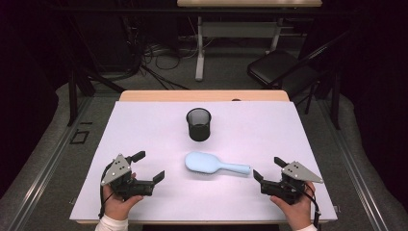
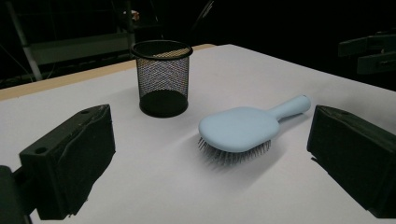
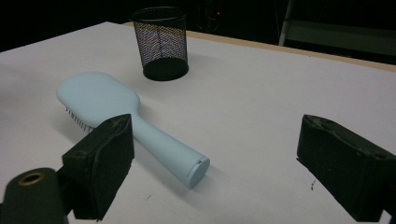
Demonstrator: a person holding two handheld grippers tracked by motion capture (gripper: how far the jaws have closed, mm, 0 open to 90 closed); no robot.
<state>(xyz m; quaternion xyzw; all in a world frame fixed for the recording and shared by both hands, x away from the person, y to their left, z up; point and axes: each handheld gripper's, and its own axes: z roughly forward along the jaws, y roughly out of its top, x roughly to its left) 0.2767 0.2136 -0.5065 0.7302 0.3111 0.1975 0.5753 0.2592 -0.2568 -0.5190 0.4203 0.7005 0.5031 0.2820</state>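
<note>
A light blue hairbrush (image 1: 215, 165) lies bristles down near the middle of the white table, its handle pointing right. Behind it stands a black mesh cup (image 1: 198, 123), upright and empty. My left gripper (image 1: 148, 167) rests at the front left, open, nothing between its jaws; the left gripper view shows the hairbrush (image 2: 243, 127) and the cup (image 2: 162, 77) ahead of it. My right gripper (image 1: 268, 169) sits at the front right, open and empty, just right of the handle's end. In the right gripper view the hairbrush's handle (image 3: 170, 151) lies close to the left jaw, with the cup (image 3: 160, 42) farther off.
The white table top (image 1: 250, 130) ends in a wooden edge at the back. Beyond it stand a black folding chair (image 1: 284, 67), a desk frame and cables on the floor. In the left gripper view, the other gripper (image 2: 371, 53) shows at the right edge.
</note>
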